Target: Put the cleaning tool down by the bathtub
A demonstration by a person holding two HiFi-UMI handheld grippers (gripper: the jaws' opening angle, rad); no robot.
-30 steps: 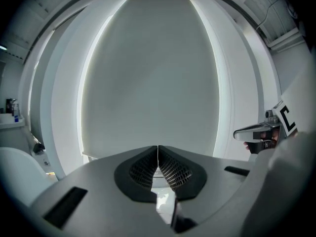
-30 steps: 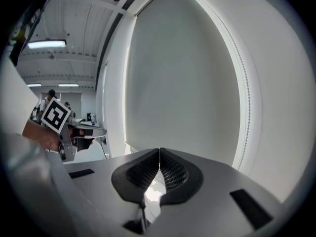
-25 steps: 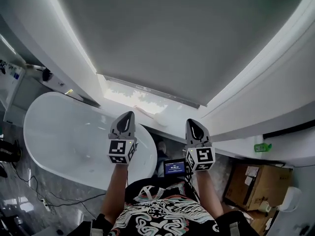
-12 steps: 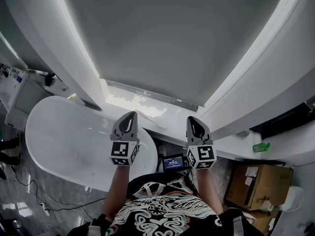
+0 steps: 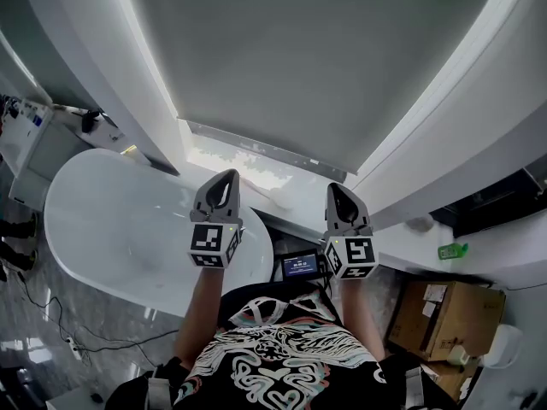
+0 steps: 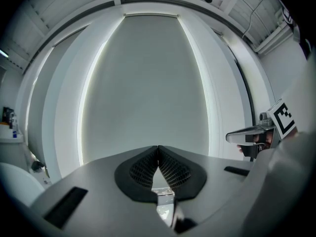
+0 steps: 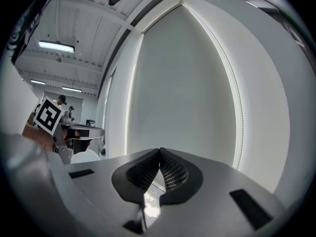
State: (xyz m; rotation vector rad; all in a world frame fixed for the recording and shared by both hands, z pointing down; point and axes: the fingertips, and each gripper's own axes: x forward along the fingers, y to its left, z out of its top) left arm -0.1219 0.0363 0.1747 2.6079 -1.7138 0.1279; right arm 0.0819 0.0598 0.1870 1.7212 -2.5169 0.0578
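Both grippers point level at the window blind (image 5: 291,58). The left gripper (image 6: 158,149) has its jaws pressed together on nothing, and the right gripper (image 7: 159,152) is the same. The bathtub (image 5: 102,229) sits below and left of the left gripper. No cleaning tool can be made out. The danger is a put-down made empty-handed, or closed jaws knocking the tub rim on the way down.

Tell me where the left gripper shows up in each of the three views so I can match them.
Head view: the left gripper is just left of centre, jaws shut, pointing up the picture.
Left gripper view: the left gripper itself, bottom centre, jaws shut and empty.
Right gripper view: the left gripper sits at the left edge, seen side-on.
Shared landmark: the grey window blind, which fills the background ahead of the grippers in all three views.
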